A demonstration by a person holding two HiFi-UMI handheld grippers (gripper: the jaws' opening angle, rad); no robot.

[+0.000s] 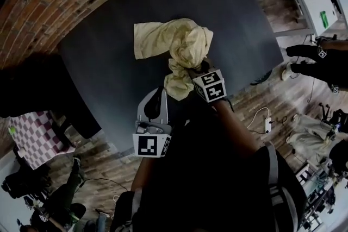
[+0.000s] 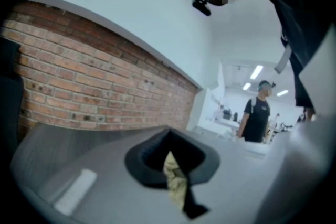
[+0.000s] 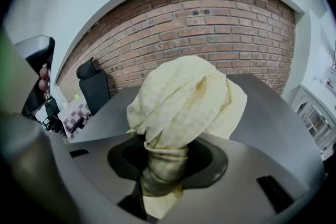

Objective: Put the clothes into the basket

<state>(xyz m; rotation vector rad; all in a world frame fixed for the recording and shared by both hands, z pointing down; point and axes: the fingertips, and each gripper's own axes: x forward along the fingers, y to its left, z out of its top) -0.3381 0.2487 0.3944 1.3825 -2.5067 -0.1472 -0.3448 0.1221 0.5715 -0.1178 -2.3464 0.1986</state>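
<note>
Cloth in right gripper jaws, above table

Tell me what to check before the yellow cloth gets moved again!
1. Fingers of the right gripper pinch the yellow cloth: ok.
2. Cloth wholly off the table: cannot tell; one end spreads out over it.
3. Basket in sight: not ok; no view shows one.
4. Left gripper free of the cloth: cannot tell; a yellow scrap shows between its fingers.
</note>
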